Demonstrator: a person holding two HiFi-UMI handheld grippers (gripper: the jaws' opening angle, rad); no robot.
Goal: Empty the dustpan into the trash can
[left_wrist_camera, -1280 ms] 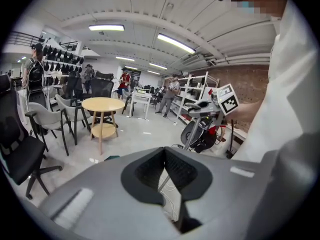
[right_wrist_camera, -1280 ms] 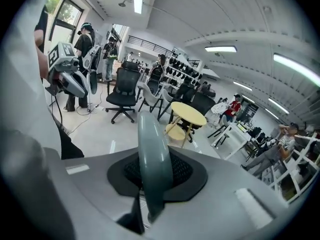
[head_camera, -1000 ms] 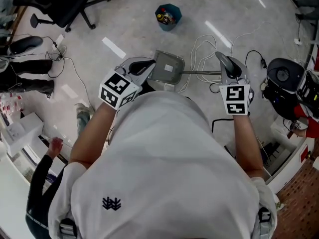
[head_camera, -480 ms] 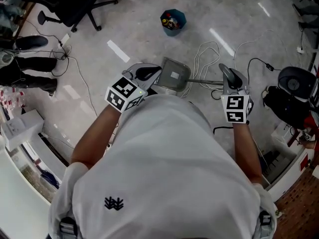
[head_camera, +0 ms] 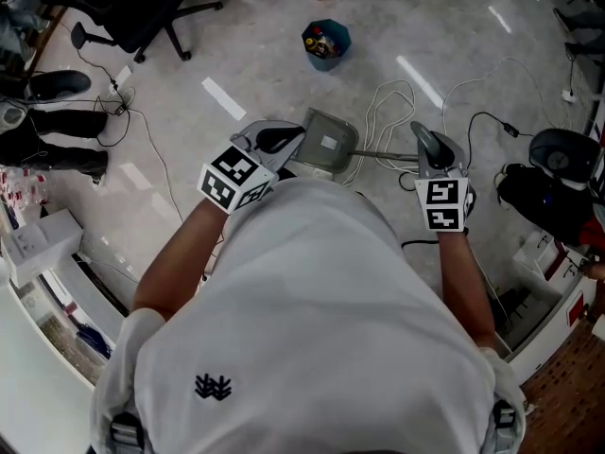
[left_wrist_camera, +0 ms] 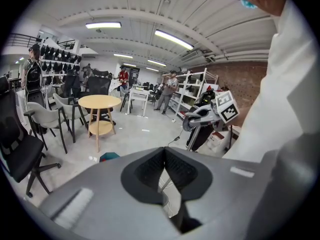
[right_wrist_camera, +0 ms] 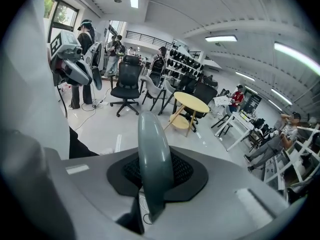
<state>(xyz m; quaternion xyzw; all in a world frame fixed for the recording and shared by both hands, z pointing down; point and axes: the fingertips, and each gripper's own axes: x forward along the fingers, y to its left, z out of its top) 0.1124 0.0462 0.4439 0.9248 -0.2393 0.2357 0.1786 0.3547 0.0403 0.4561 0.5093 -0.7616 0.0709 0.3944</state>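
A grey dustpan point(head_camera: 326, 143) hangs level in front of my body, its thin handle point(head_camera: 383, 155) running right. My right gripper point(head_camera: 423, 140) is shut on the rounded grey grip of that handle point(right_wrist_camera: 152, 159), which stands between the pads. Just left of the pan's edge, my left gripper point(head_camera: 284, 138) has its jaws together with nothing between them point(left_wrist_camera: 164, 156). The small blue trash can point(head_camera: 326, 38), with rubbish inside, stands on the floor ahead of the pan; its rim also peeks over the left gripper point(left_wrist_camera: 109, 156).
Loose white cables point(head_camera: 392, 102) lie on the floor right of the trash can. A black office chair point(head_camera: 123, 3) stands at far left, a black device point(head_camera: 558, 159) at right. A round wooden table point(left_wrist_camera: 99, 102) and chairs stand further off.
Over the last second I moved forward a little, with the dustpan carried along; the trash can sits slightly nearer. Both grippers kept their hold and spacing.
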